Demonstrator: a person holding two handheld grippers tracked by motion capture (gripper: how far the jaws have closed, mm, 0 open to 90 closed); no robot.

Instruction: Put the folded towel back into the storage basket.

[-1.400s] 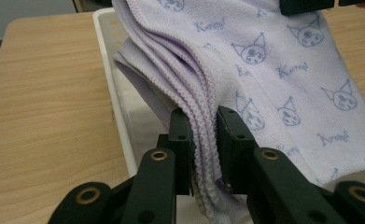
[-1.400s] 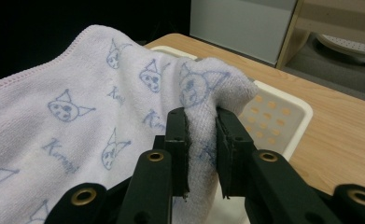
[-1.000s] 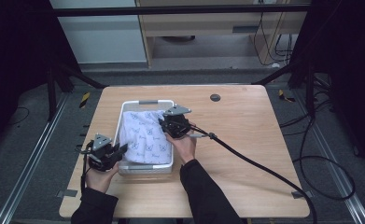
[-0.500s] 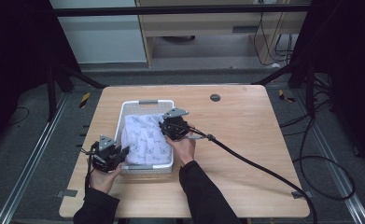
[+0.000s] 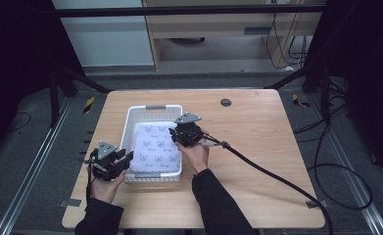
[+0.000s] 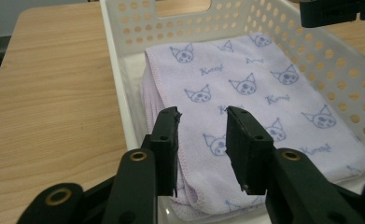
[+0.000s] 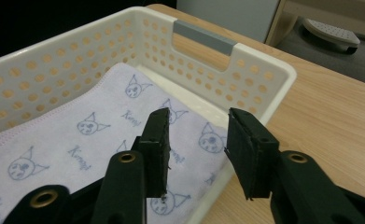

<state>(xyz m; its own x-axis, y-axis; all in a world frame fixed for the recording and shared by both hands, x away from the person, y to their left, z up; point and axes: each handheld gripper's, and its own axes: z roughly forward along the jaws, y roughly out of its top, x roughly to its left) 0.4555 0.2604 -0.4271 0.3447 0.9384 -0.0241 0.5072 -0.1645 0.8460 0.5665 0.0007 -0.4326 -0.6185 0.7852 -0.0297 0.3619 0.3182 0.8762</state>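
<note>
A folded lilac terry towel printed with cat-face outlines [image 5: 155, 148] lies flat inside a white perforated plastic basket with grey handle inserts [image 5: 130, 126], covering most of its floor and sitting toward the near end. In the left gripper view the towel [image 6: 245, 98] shows its folded layers stacked along the near-left edge, close against the basket wall [image 6: 117, 88].

The left gripper [image 5: 123, 160] sits at the basket's near-left corner, just outside the rim. Its fingers [image 6: 168, 144] stand moderately apart with nothing between them; the towel's near edge lies just beyond and below the tips, no contact visible.

The right gripper [image 5: 175, 135] is positioned over the basket's right wall, about midway along it. Its fingers [image 7: 245, 149] are likewise moderately parted and empty. In the right gripper view the towel [image 7: 77, 140] lies below and ahead of the left finger, while the right finger hangs above the basket rim [image 7: 245, 60] and the wood beyond; separation from the cloth cannot be judged exactly.

The basket stands on a light wooden table [image 5: 257, 147], left of centre. A small dark round disc [image 5: 225, 102] lies on the table toward the far edge, well apart from the basket. A black cable [image 5: 267, 169] trails from the right gripper across the table to the near-right corner.
</note>
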